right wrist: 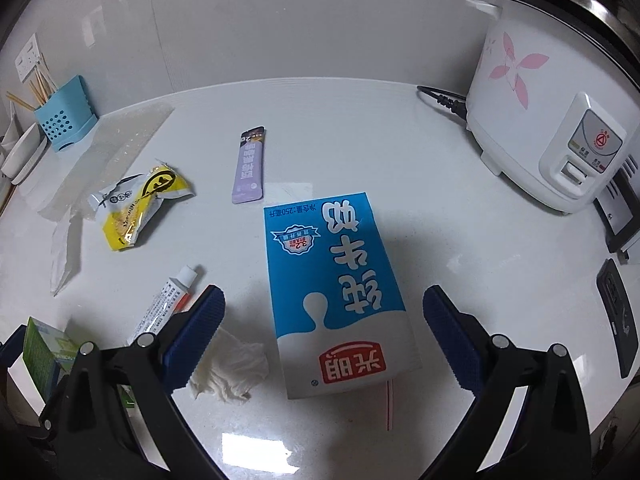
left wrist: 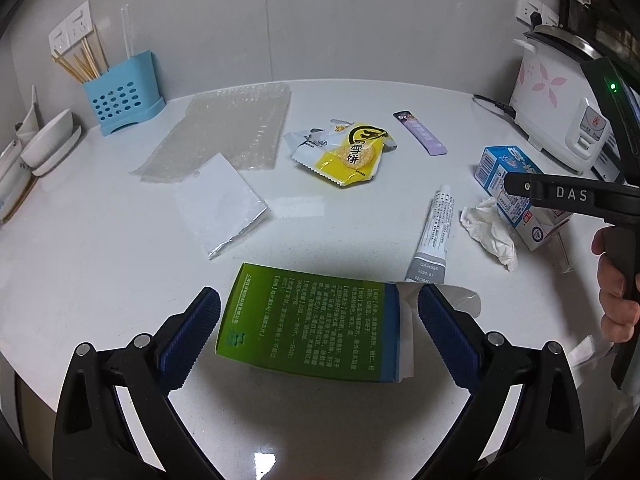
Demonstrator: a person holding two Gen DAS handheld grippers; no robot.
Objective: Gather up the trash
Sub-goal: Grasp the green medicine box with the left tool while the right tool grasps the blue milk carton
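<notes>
Left gripper [left wrist: 319,312], jaws spread wide above a white countertop [left wrist: 120,272]. A green medicine box [left wrist: 308,320] with an open white end flap lies flat between the two blue pads, touching neither. Just ahead and to the right of the right pad lies a grey-and-white ointment tube [left wrist: 434,232]; further right, a crumpled white tissue [left wrist: 490,232] rests against a blue milk carton [left wrist: 516,196]. Ahead of the gripper lie a yellow rice-cracker wrapper [left wrist: 344,152] and a purple sachet stick [left wrist: 420,133]; ahead and to the left, a silver foil pouch [left wrist: 218,204] overlaps the near edge of a bubble-wrap sheet [left wrist: 224,132]. A blue chopstick holder [left wrist: 120,96] stands far left by the wall, a white rice cooker [left wrist: 560,108] far right. At the right edge, a person's hand [left wrist: 616,284] grips the handle of the other tool.

Right gripper [right wrist: 323,314], jaws likewise spread wide, holding nothing. The milk carton [right wrist: 336,288] lies flat between the pads, its printed face up, clear of both. The tissue [right wrist: 232,368] sits just beside the left pad, with the ointment tube [right wrist: 164,304] immediately left of it and the green box [right wrist: 40,352] at the far left edge. The sachet stick [right wrist: 250,170] and cracker wrapper [right wrist: 136,204] lie ahead to the left; the rice cooker [right wrist: 548,116] stands ahead to the right.
</notes>
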